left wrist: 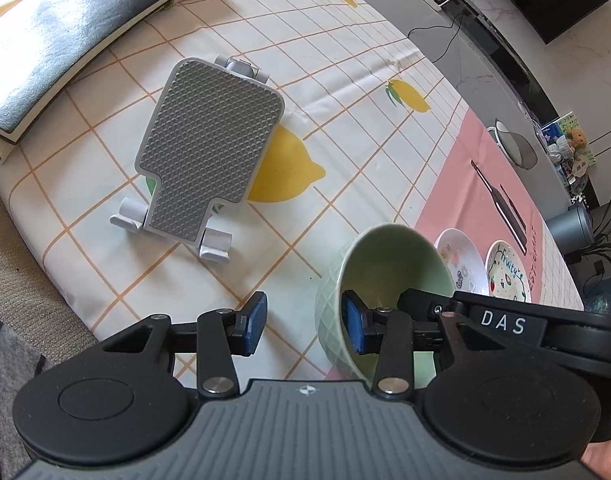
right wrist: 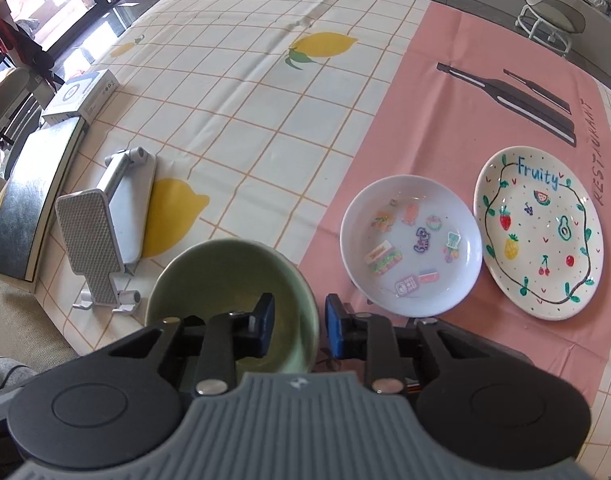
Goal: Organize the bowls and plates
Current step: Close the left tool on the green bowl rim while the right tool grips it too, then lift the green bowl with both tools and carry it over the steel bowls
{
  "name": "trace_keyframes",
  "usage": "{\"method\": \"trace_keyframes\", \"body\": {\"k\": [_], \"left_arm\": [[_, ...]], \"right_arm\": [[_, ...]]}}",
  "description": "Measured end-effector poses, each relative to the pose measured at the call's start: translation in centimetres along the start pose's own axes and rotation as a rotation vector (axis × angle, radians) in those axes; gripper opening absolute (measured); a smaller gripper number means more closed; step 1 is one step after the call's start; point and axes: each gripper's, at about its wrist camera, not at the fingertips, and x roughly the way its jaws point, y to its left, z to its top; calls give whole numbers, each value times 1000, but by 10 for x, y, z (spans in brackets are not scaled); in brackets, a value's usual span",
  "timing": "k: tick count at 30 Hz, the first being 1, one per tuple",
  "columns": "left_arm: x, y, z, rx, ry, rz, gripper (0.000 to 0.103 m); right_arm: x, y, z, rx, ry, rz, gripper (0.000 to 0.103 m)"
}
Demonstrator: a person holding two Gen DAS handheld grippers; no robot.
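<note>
Bowl (right wrist: 231, 300), pale green with a quilted outer wall, sits at the left of the row, near the table's front edge on the lemon-print cloth; the right gripper (right wrist: 298, 330) straddles its rim, one pad inside and one outside, whether pinching or not I cannot tell; the left gripper (left wrist: 303, 326) hangs open beside it. Rightward, the sticker plate (right wrist: 411, 246) and Fruity plate (right wrist: 539, 232) lie touching and unstacked on the pink mat, so organizing looks barely begun.

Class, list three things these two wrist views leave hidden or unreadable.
1. Left wrist view: the green bowl's base is hidden by the left gripper.
2. Right wrist view: the bowl's near rim, and whether the right gripper actually clamps it, is hidden by the gripper body.
3. Right wrist view: the white box's print is too small.
</note>
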Motion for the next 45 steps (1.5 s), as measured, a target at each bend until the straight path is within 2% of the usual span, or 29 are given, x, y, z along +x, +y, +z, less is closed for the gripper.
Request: {"method": "trace_keyframes", "body": {"k": [10, 14, 17, 19, 20, 24, 30, 36, 39, 45], "left_arm": [[2, -1, -1, 10, 0, 14, 44], [2, 3, 0, -15, 18, -11, 41], [4, 7, 0, -45, 45, -52, 33], [4, 8, -1, -51, 60, -79, 16], [4, 7, -1, -46, 64, -71, 16], [3, 8, -3, -53, 38, -38, 13], [-7, 15, -2, -85, -24, -53, 12], [-23, 21, 1, -128, -117, -156, 11], [-29, 17, 0, -97, -150, -193, 11], [-46, -6, -8, 57, -239, -289, 11]], "right_arm": [[14, 5, -2, -30, 19, -42, 23], [17, 3, -1, -38, 31, -32, 23], [18, 4, -1, -46, 41, -16, 19], [17, 7, -1, -52, 24, -11, 19], [14, 8, -2, -57, 6, -10, 18], [5, 20, -2, -105, -45, -15, 13], [4, 18, -5, -68, -38, 17, 10], [-18, 11, -9, 7, -124, 56, 8], [-35, 15, -11, -1, -186, 45, 7], [-73, 8, -20, 27, -285, 14, 7]]}}
